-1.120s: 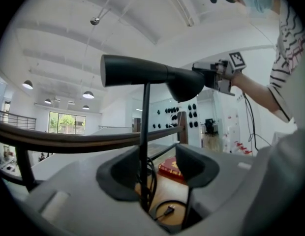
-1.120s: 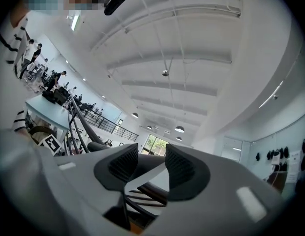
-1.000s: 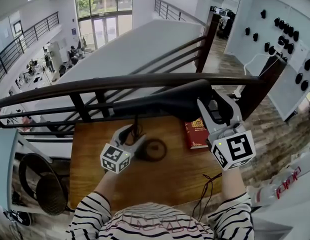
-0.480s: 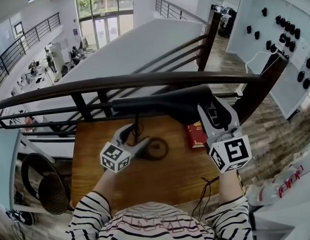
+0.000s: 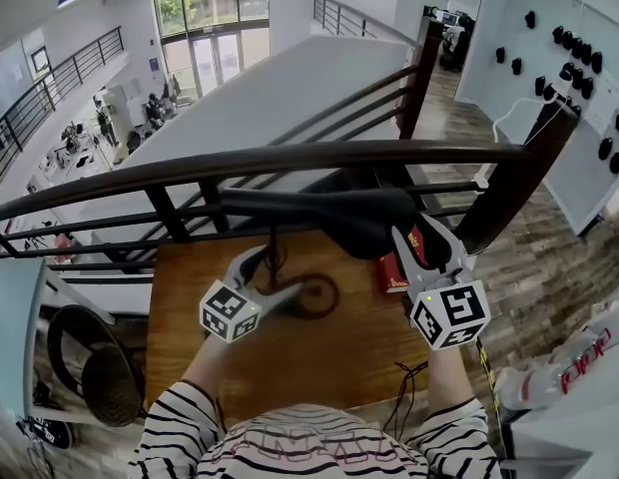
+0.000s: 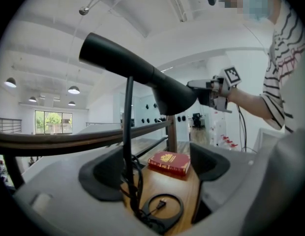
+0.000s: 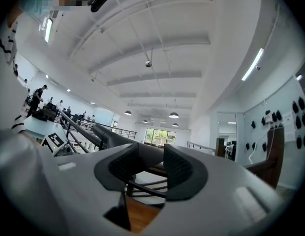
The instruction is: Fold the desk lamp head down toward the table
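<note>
The black desk lamp head (image 5: 319, 213) lies nearly level above the wooden table (image 5: 190, 347). My right gripper (image 5: 419, 239) is shut on its right end; in the right gripper view the head (image 7: 108, 134) fills the gap between the pads of that gripper (image 7: 151, 165). My left gripper (image 5: 275, 272) sits low by the ring base (image 5: 311, 295). Its jaws are opening, with the thin stem (image 6: 127, 132) standing between them close to the left pad, and the left gripper (image 6: 157, 173) does not press on it. The head (image 6: 142, 73) slopes overhead.
A red book (image 5: 393, 272) lies on the table's right side, under the lamp head. A dark railing (image 5: 240, 163) runs along the table's far edge, with a drop behind it. A black cable (image 5: 409, 377) hangs off the near right edge.
The right gripper has come down with the lamp head, which now lies lower and flatter. The left gripper's jaws have spread apart around the stem.
</note>
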The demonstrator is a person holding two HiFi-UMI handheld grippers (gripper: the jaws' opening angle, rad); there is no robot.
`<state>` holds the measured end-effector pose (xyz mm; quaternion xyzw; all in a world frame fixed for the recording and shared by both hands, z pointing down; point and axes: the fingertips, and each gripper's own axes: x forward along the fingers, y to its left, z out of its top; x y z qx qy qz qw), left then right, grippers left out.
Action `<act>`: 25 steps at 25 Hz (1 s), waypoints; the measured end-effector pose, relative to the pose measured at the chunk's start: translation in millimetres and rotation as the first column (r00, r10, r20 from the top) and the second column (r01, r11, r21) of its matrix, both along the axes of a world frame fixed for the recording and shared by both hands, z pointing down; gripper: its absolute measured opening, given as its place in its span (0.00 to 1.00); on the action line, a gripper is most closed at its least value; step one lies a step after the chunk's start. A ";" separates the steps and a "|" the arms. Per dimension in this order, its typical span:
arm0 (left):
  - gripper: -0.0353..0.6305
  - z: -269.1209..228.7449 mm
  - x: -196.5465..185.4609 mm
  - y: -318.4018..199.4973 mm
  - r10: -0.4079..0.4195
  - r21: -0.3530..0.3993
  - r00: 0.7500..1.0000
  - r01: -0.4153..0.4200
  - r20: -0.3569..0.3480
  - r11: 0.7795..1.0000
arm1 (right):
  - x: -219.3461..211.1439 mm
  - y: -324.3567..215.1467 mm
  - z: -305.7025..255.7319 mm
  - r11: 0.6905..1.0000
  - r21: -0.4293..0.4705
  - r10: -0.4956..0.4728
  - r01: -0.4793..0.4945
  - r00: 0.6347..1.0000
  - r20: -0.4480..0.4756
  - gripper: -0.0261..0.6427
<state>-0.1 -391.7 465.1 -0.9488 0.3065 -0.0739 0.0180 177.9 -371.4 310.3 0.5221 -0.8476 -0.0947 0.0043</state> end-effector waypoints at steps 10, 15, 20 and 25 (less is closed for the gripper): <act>0.70 2.4 2.8 2.4 -0.003 -0.006 1.000 0.003 0.014 1.000 | 5.8 4.6 77.4 0.982 -0.184 -0.007 0.039 0.985 0.174 0.25; 0.71 4.0 2.8 2.7 -0.006 -0.006 1.000 0.006 0.019 1.000 | 0.0 5.4 100.0 0.972 -0.230 -0.014 0.057 0.983 0.182 0.25; 0.72 4.4 4.6 5.1 0.009 -0.008 1.000 -0.009 0.025 1.000 | -9.3 3.7 118.0 0.959 -0.274 -0.031 0.075 0.987 0.159 0.25; 0.73 5.8 3.7 7.4 0.029 -0.009 0.999 -0.029 0.046 1.000 | -22.4 0.1 137.0 0.942 -0.319 -0.053 0.103 0.985 0.162 0.26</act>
